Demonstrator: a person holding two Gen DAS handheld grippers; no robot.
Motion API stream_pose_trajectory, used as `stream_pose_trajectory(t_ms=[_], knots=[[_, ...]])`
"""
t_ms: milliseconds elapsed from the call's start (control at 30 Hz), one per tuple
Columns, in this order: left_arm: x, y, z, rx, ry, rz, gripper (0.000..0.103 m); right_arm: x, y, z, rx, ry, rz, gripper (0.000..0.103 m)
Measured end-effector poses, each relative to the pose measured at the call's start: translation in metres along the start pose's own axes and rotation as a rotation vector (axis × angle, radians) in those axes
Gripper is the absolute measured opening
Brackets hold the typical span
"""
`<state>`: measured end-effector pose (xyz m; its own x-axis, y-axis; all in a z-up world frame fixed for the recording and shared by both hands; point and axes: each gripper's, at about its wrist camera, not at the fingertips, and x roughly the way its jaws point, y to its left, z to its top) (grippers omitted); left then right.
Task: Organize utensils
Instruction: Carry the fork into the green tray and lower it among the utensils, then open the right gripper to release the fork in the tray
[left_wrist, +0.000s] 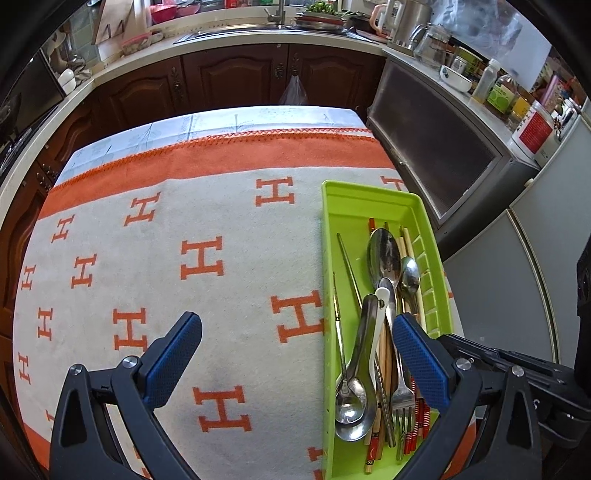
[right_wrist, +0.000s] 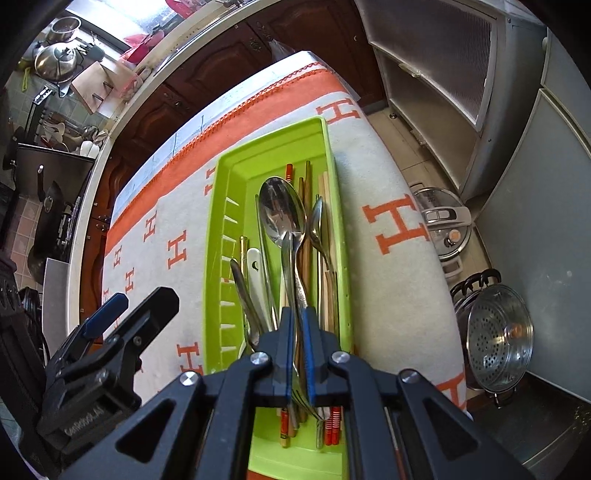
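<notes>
A lime-green tray (left_wrist: 354, 210) (right_wrist: 240, 173) lies on the orange-and-white cloth near the table's right edge. It holds a large steel spoon (left_wrist: 384, 254) (right_wrist: 280, 210), a fork (left_wrist: 402, 398) (right_wrist: 306, 402), a white ceramic spoon (left_wrist: 380, 306), smaller spoons and several chopsticks (left_wrist: 417, 424). My left gripper (left_wrist: 297, 321) stands wide open, one finger over the cloth, the other over the tray, nothing between them. My right gripper (right_wrist: 297, 314) hovers over the tray's middle, shut to a thin slit; the fork's handle shows behind it, lying in the tray.
Past the table's right edge a grey cabinet (left_wrist: 436, 162) stands close, with a pressure cooker (right_wrist: 443, 229) and a steamer pot (right_wrist: 495, 343) on the floor. A kitchen counter with a sink (left_wrist: 258, 29) runs behind the table. Left of the tray is bare cloth (left_wrist: 166, 258).
</notes>
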<state>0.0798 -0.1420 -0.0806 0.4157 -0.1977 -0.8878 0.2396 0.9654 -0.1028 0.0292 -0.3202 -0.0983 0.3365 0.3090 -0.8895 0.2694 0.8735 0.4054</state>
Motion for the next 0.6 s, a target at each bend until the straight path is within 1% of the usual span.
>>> stream_pose_trajectory(t_ms=[167,600], knots=[[0.001,0.005,-0.002,-0.025,0.011,0.002,0.102,-0.003,0.005,-0.005,-0.043,-0.021,-0.027,0.006],[-0.016,0.018,-0.021,-0.057,0.009,0.028,0.102,-0.006,0.012,-0.022,-0.062,-0.024,-0.049,0.006]])
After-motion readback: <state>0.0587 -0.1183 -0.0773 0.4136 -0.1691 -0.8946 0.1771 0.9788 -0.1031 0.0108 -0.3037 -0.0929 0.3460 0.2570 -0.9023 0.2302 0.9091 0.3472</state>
